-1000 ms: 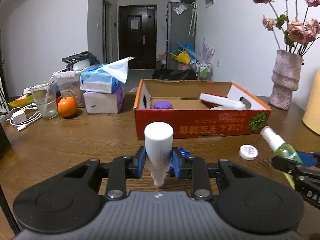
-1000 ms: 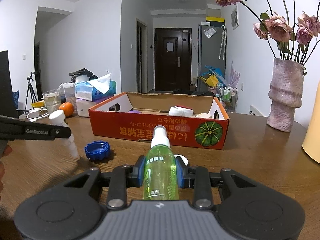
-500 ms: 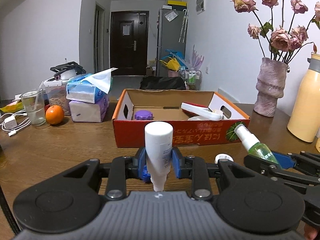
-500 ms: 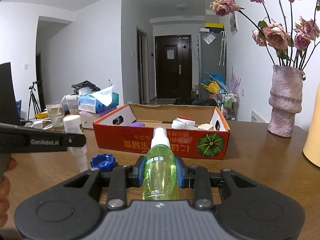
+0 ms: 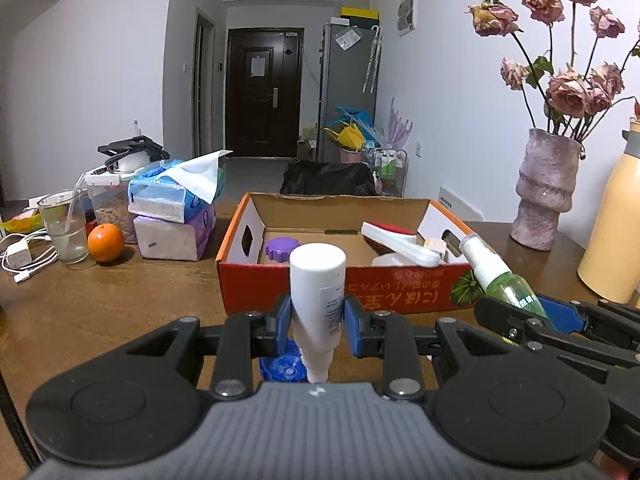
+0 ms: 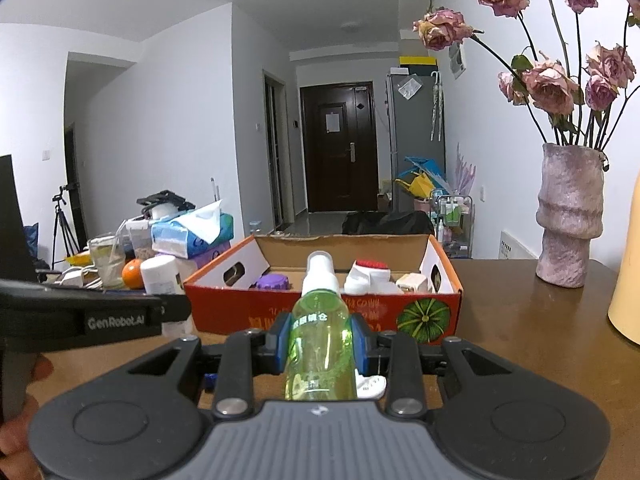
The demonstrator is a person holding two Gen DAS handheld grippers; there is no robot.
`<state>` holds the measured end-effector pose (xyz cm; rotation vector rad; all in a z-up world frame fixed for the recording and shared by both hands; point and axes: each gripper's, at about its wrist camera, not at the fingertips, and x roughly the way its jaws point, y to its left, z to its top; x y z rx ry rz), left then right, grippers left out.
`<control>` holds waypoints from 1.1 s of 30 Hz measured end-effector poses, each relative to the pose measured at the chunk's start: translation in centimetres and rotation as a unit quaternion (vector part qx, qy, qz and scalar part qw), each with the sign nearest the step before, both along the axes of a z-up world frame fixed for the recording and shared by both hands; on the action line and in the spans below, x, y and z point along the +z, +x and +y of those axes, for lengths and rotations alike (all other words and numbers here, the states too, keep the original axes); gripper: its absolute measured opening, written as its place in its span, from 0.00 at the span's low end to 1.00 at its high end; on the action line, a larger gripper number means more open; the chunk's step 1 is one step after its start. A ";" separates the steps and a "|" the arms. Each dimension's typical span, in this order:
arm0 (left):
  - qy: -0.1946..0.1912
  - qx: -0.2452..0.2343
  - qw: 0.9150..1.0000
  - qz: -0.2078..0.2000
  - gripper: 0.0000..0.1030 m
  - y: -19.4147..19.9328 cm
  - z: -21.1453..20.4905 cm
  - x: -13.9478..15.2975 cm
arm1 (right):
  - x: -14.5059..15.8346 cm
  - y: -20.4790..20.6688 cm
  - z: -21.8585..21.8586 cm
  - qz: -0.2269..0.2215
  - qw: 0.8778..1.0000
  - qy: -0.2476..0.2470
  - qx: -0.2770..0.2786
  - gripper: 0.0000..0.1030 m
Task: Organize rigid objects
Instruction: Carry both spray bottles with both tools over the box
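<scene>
My left gripper [image 5: 316, 322] is shut on a white bottle [image 5: 318, 292], held upright above the wooden table, just in front of the orange cardboard box [image 5: 344, 288]. My right gripper [image 6: 322, 342] is shut on a green spray bottle [image 6: 322, 340] with a white nozzle, also lifted near the box [image 6: 320, 308]. In the left wrist view the green spray bottle [image 5: 500, 280] and the right gripper [image 5: 532, 312] show at the right. The box holds a purple cap [image 5: 283, 248], a white and red brush [image 5: 394, 240] and small white items.
A blue cap [image 5: 282, 366] lies on the table under the left gripper, a white cap [image 6: 370, 384] under the right one. Tissue packs [image 5: 176, 208], an orange [image 5: 106, 242], a glass [image 5: 66, 226] and cables sit at the left. A vase [image 5: 546, 192] of roses and a yellow flask [image 5: 612, 216] stand right.
Both grippers have risen with their bottles and come closer to the box. The view looks further into the box now, and the blue cap has dropped below the left fingers.
</scene>
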<state>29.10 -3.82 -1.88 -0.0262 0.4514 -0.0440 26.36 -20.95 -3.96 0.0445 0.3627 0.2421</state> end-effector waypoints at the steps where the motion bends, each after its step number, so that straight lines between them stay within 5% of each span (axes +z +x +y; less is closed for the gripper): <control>1: -0.002 0.002 1.000 -0.001 0.28 0.3 0.0 0.1 | 0.1 0.2 0.1 -0.001 1.000 0.001 -0.001 0.29; 33: -0.012 0.029 0.999 -0.012 0.28 8.1 0.9 0.7 | 0.4 8.1 1.0 -0.010 1.000 0.011 -0.009 0.29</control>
